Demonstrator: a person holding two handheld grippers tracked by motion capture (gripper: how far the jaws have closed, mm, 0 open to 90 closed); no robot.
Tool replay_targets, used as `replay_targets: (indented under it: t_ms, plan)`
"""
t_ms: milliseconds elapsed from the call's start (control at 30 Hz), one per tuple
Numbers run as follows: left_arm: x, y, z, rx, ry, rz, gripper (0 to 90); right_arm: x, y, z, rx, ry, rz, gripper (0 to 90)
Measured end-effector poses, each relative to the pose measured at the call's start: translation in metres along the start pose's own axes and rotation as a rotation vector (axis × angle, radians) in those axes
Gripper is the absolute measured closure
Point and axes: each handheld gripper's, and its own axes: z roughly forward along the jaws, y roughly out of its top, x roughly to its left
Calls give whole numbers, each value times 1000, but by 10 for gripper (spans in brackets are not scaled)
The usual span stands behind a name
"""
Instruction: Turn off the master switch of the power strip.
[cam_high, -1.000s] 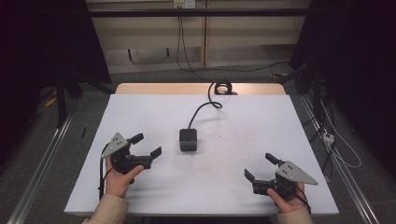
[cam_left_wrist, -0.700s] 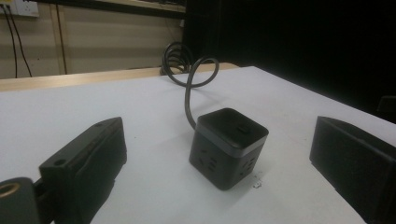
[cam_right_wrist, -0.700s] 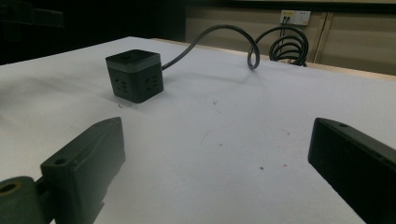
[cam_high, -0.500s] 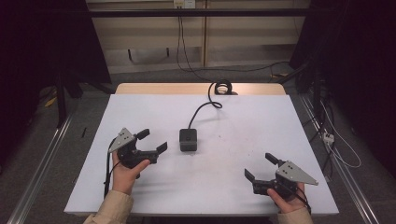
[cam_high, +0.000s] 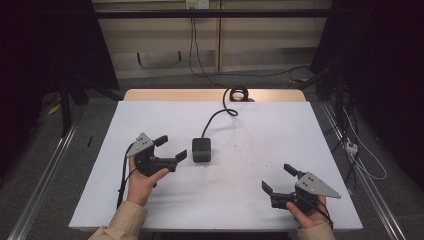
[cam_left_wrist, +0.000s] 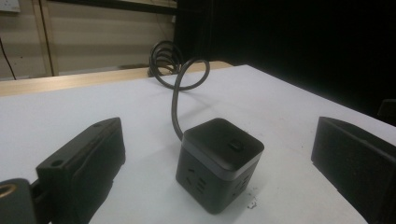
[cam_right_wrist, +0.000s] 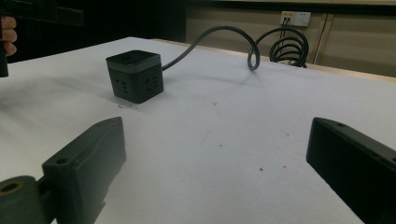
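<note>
A black cube power socket (cam_high: 201, 149) stands near the middle of the white table (cam_high: 260, 130), its cable (cam_high: 216, 118) running back to a coil (cam_high: 238, 93) at the far edge. My left gripper (cam_high: 171, 148) is open just left of the cube, jaws pointing at it; the cube (cam_left_wrist: 218, 163) stands a short way ahead between the jaws, untouched. My right gripper (cam_high: 279, 179) is open near the front right edge, holding nothing. From there the cube (cam_right_wrist: 135, 76) lies farther off to the left.
A wooden strip (cam_high: 210, 95) borders the table's far edge. Loose cables (cam_high: 360, 155) lie on the floor at the right. Metal rails (cam_high: 45, 175) run along both sides of the table. A wall outlet (cam_right_wrist: 296, 18) sits behind.
My left gripper has moved right and slightly forward toward the cube, staying open. The right gripper has not moved.
</note>
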Motion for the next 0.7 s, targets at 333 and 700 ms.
replay_targets:
  t_ms: [333, 700]
  plan:
    - [0, 4, 7, 8, -3, 16, 45, -1, 0, -1, 0, -5, 2, 44]
    - [0, 6, 16, 13, -30, 8, 140, -1, 0, -1, -2, -8, 4, 44]
